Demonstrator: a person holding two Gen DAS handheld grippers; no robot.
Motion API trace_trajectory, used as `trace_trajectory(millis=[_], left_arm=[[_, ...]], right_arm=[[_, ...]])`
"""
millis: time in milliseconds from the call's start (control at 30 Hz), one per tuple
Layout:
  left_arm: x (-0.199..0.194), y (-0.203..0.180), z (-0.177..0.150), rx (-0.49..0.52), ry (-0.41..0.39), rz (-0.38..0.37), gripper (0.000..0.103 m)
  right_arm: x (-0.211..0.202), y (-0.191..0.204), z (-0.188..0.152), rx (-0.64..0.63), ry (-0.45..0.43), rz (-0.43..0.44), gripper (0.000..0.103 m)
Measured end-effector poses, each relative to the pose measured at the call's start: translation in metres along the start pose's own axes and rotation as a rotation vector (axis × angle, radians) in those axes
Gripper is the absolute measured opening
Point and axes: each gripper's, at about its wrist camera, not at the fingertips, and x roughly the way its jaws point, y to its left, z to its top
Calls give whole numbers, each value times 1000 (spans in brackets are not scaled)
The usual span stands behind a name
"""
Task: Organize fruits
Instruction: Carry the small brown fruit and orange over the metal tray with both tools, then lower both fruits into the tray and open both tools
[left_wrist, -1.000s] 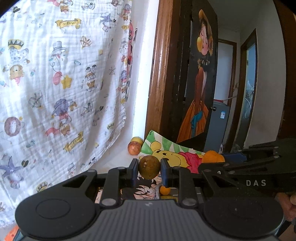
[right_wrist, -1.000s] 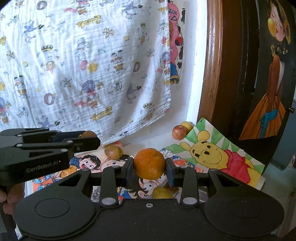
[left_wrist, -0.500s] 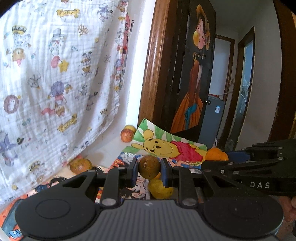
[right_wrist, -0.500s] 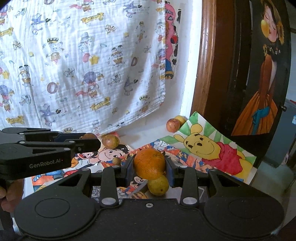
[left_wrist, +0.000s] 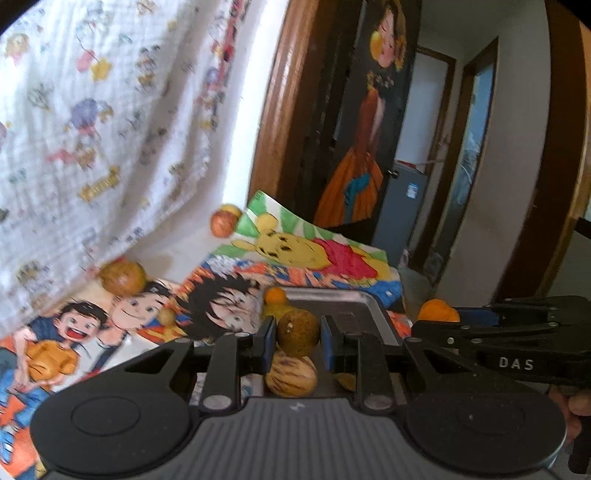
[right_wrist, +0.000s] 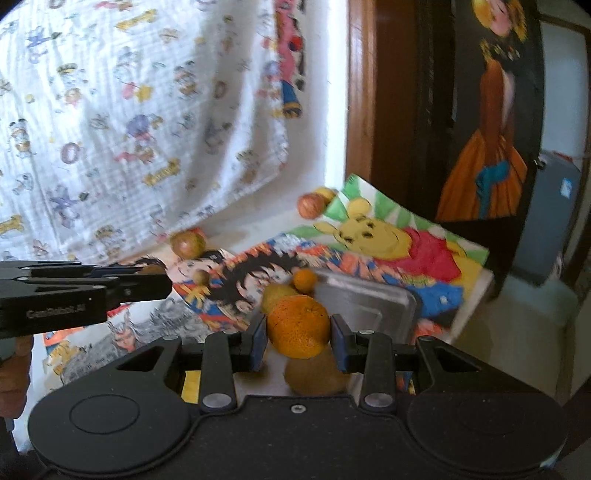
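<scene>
Left wrist view: my left hand-held gripper (left_wrist: 298, 339) clamps a round brown speckled fruit (left_wrist: 297, 331) above the metal tray (left_wrist: 364, 314). Right wrist view: my right hand-held gripper (right_wrist: 298, 338) clamps a dimpled orange (right_wrist: 298, 327) over the same tray.

The letters "DAS" stand in pale print on the side of the right gripper (left_wrist: 439, 317), seen from the left wrist view. On the side of the left gripper (right_wrist: 147, 271), in the right wrist view, a blurred pale line probably reads "GenRobot.AI". The yellow banners printed on the hanging cloth (right_wrist: 129, 110) carry lettering too smeared to read.
</scene>
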Motion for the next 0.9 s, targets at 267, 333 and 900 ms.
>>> trace_trajectory(millis=[267,333,900], left_arm=[[23,-15,-19,37,64,-58,28],[29,-20,-23,49,79,-69,28],[80,-50,-40,154,220,-85,28]], right_arm=[[14,-24,-32,67,42,-30,38],[19,-28,-38,72,50,-32,38],[51,-50,-67,-6,99,-7,38]])
